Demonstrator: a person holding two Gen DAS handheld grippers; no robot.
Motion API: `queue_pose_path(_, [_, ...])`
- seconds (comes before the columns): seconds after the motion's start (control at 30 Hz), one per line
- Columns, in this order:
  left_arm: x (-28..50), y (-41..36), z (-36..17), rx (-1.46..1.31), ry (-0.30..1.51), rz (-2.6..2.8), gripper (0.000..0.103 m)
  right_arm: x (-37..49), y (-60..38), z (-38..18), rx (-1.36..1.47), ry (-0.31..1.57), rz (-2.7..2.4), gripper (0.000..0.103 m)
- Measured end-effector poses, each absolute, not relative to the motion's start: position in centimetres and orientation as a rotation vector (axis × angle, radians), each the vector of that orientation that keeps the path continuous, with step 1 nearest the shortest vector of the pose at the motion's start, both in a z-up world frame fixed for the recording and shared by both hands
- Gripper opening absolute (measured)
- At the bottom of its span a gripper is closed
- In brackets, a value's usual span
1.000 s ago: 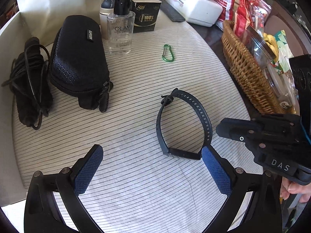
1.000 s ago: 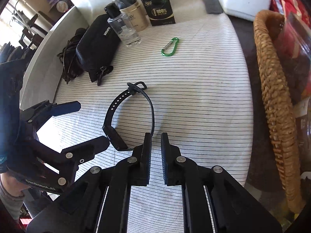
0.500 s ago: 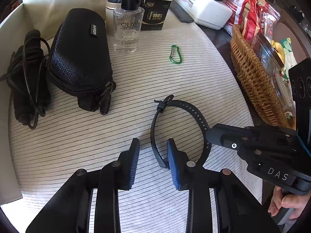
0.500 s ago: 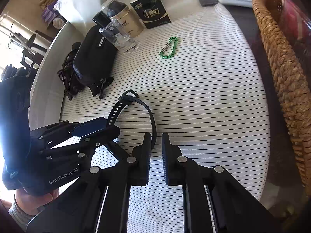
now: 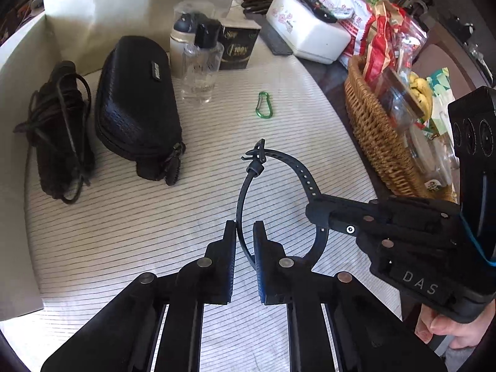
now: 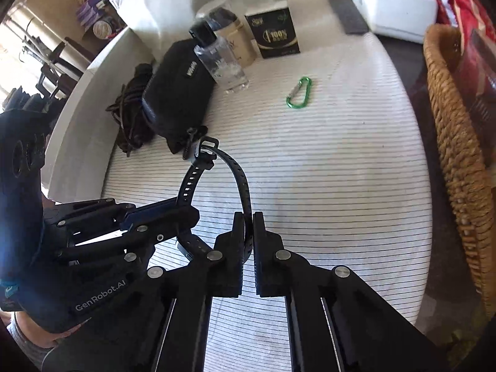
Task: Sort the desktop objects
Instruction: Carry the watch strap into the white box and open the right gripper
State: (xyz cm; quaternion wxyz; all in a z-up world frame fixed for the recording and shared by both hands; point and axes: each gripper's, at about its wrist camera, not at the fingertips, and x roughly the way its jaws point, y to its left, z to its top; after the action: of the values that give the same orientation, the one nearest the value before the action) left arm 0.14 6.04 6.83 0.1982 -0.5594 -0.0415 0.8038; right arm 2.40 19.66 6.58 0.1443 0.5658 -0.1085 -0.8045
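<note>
A black wristband (image 5: 280,161) (image 6: 236,170) with a buckle stands as a loop over the striped cloth (image 5: 155,232). My left gripper (image 5: 245,229) has its jaws closing on the loop's left strap, which runs between the blue pads and is pinched. From the right, my right gripper (image 5: 313,214) (image 6: 249,220) has its jaws closing on the other strap, with its fingers almost together. In the right wrist view the left gripper (image 6: 189,214) reaches in from the left. A green carabiner (image 5: 264,109) (image 6: 299,93) lies farther back.
A black zip case (image 5: 136,108), a bundled dark cord (image 5: 59,130), a clear bottle (image 5: 201,68) and a black box (image 5: 237,49) sit at the back left. On the right stands a wicker basket (image 5: 372,130) of snacks, with a white box (image 5: 307,37) behind it.
The left jaws went from wide apart to pinched on the wristband's left strap. The right gripper slid onto the other strap. The band now stands up off the cloth.
</note>
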Motion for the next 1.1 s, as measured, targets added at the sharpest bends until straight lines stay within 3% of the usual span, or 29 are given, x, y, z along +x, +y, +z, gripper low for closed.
queue_pose_path(0.33, [-0.4, -4.5, 17.6, -1.415, -0.172, 2.387, 0.010, -0.9, 9.8, 17.8, 1.395, -0.181, -2.349, 0.006])
queue_pose_path(0.53, [-2.5, -15.3, 20.4, -1.434, -0.185, 2.498, 0.010, -5.6, -0.1, 19.7, 1.357, -0.170, -2.268, 0.006])
queue_pose_path(0.77, [-7.8, -24.2, 15.1, -1.657, -0.234, 2.489, 0.010, -11.5, -12.1, 14.4, 1.482, -0.024, -2.177, 0.005])
queue_pose_path(1.1, [-12.6, -26.0, 4.8, -1.929, -0.219, 2.322, 0.011, -16.4, -19.1, 6.1, 1.708, 0.242, -2.103, 0.005])
